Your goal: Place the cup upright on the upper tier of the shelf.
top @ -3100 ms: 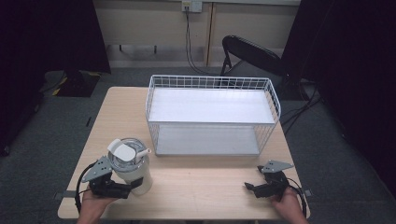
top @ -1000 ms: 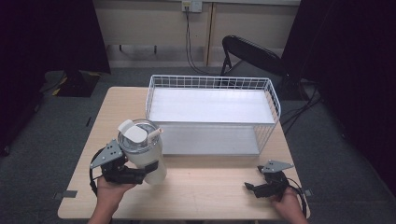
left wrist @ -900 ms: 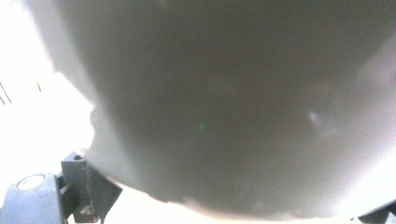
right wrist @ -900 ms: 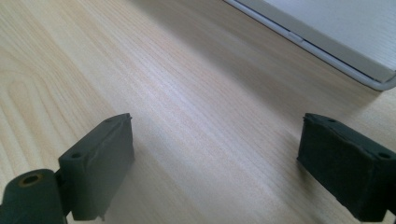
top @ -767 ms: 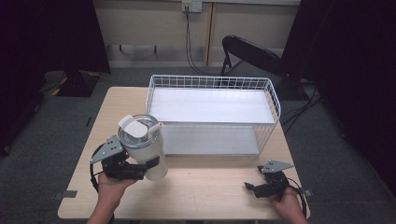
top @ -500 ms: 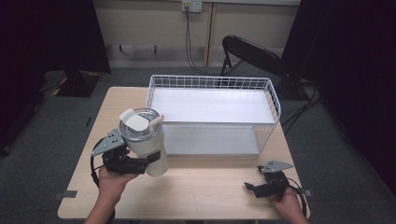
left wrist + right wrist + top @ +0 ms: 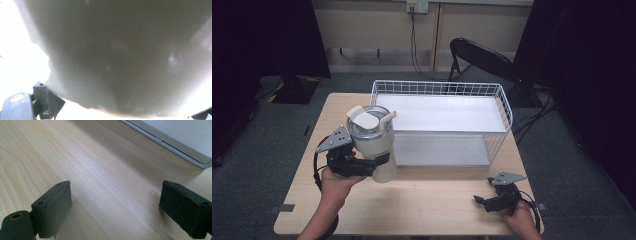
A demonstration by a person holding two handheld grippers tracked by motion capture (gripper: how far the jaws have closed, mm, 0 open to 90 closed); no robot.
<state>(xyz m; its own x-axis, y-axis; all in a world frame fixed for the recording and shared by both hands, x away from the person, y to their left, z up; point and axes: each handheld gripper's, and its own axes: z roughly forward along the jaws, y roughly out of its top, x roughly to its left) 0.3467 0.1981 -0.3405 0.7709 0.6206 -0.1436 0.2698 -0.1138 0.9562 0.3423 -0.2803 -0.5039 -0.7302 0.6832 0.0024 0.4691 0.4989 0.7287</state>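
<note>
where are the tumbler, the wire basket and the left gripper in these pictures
tumbler (image 7: 379, 157): high view, on its pale side wall.
wire basket (image 7: 507, 114): high view, on its right wire wall.
left gripper (image 7: 371, 166): high view, between its fingertips, which clasp the tumbler.

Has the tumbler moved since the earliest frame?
Yes. The tumbler, clamped in the left gripper, has risen and shifted right, toward the wire basket.

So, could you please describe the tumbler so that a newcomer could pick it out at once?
Start at the white wire basket on the wooden table. By its front left corner, the left gripper holds a cream tumbler, the only cup here, with a clear lid and straw.
</note>
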